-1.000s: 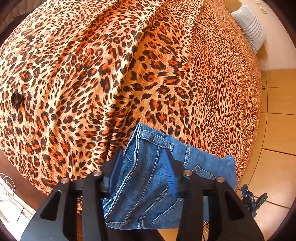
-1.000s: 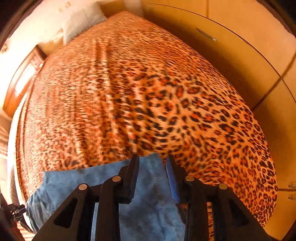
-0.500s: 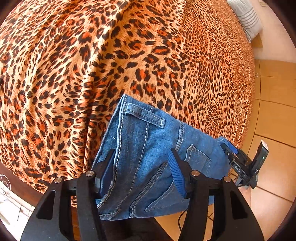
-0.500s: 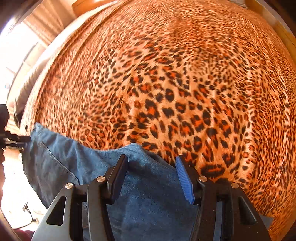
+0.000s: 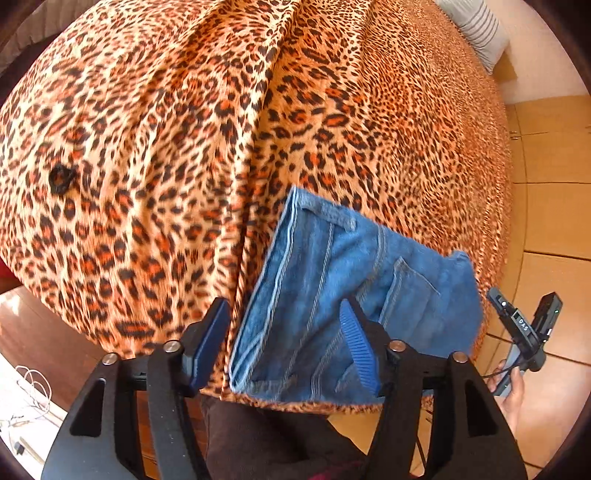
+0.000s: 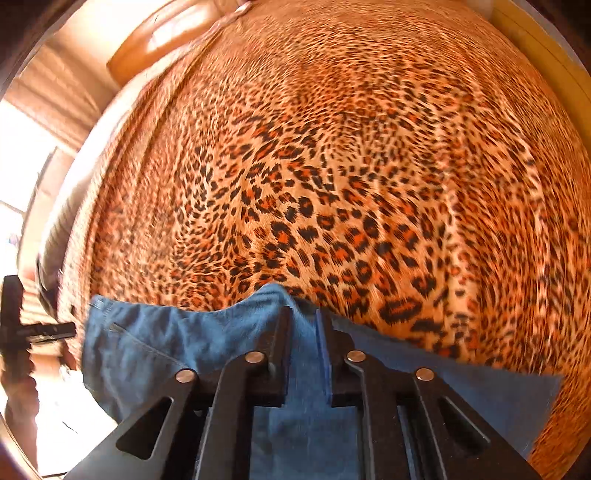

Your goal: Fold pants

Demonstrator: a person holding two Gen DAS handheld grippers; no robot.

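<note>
Keep right claw (image 6: 303,325) pinched on the raised denim ridge, jaws just closing w/ cloth between; keep left claw (image 5: 284,347) wide, jaws just opening, clear above fabric, nothing gripped. Pants (image 5: 351,295): blue jeans w/ pale stitching & belt loop, bunched flat at near edge of leopard-print bed (image 5: 184,147).

pants (image 5: 332,280): blue denim, paler blue stitching
bedspread (image 5: 184,129): leopard print, orange and tan with black spots
pillow (image 5: 476,26): grey and white stripes
left gripper (image 5: 284,343): black frame, blue pads
floor (image 5: 554,206): tan tiles
</note>
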